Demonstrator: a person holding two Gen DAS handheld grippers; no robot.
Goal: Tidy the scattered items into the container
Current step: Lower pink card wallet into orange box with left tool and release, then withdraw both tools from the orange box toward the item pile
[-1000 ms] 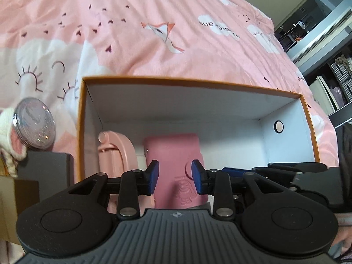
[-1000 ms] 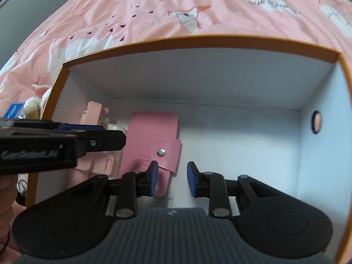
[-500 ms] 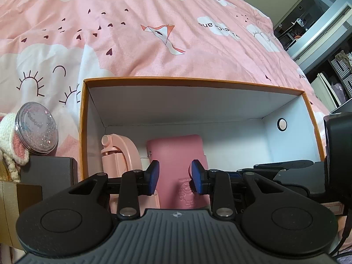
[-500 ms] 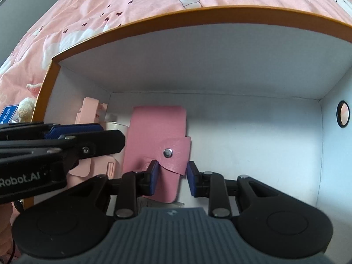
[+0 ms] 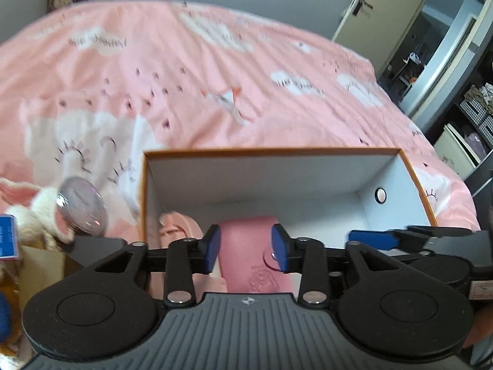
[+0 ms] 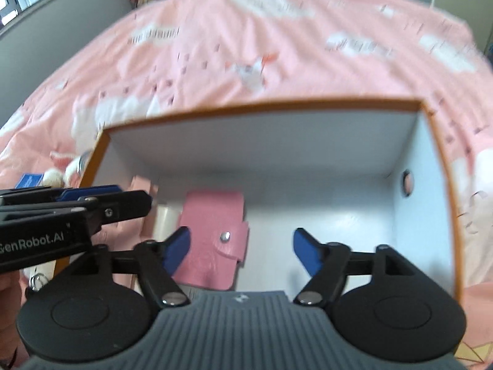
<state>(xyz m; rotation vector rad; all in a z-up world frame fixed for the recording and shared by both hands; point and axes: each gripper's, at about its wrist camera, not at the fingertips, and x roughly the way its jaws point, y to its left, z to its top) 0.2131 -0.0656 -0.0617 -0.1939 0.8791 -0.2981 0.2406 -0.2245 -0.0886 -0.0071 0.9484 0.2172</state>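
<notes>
Both grippers hang over the orange-rimmed box (image 6: 262,106), jaws just widened: the right gripper (image 6: 240,248) gapes empty, the left gripper (image 5: 246,248) stands apart. The pink snap wallet (image 6: 212,215) lies inside (beside what may be a pink spray bottle (image 5: 175,225)).

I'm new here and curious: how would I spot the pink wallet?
On the pink bedspread sits an orange-rimmed white box. The pink wallet lies flat on its floor, left of centre. Unlike the paler pink bottle beside it, it has a snap-button flap.
</notes>
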